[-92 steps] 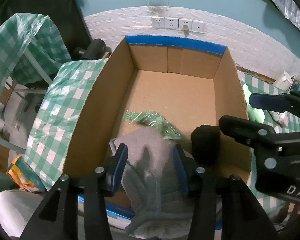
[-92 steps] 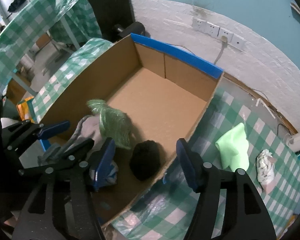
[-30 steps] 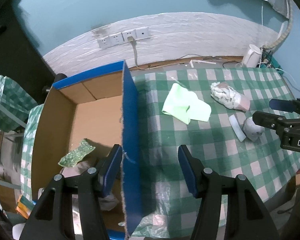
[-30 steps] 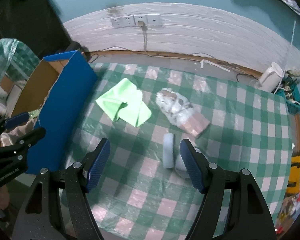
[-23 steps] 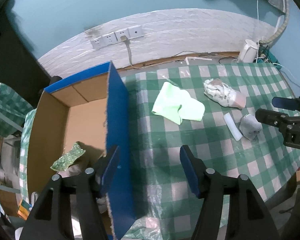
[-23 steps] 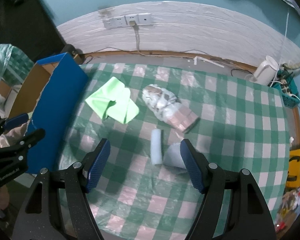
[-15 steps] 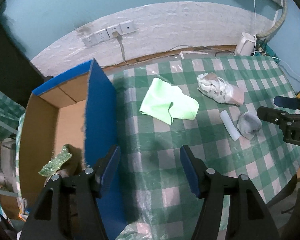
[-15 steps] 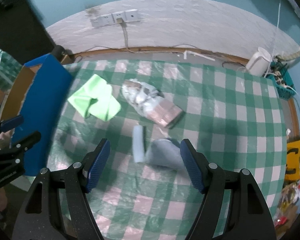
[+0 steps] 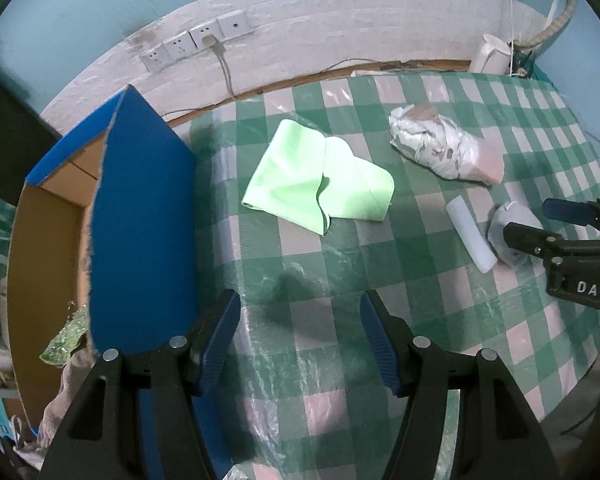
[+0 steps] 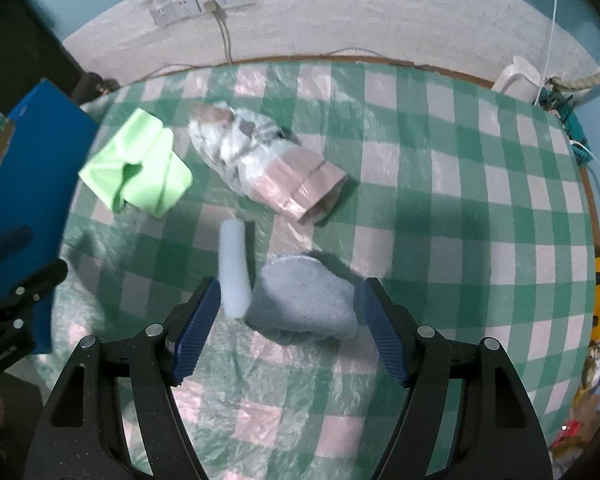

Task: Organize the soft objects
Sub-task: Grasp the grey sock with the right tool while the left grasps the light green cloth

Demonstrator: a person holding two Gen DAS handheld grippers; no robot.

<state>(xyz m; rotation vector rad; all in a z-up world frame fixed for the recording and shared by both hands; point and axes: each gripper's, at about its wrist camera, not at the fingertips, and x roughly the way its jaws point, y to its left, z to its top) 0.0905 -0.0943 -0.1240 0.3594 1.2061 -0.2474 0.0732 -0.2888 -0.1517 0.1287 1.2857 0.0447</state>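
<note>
Grey sock [image 10: 302, 300] sits bunched on the table [image 10: 440, 208] right between the spread jaws of the right gripper [image 10: 290, 328], so this looks like the pick-up step for the next soft item. A pale foam roll [image 10: 233, 266] lies just beside it, touching the left jaw (easy to snag by accident). Left gripper [image 9: 300, 334] hangs empty, jaws wide, near the cardboard box [image 9: 140, 220]. Further out are a green cloth [image 10: 138, 168] and a bagged bundle [image 10: 260, 160]. Next move, I'd guess: lower, then close on the sock only.
</note>
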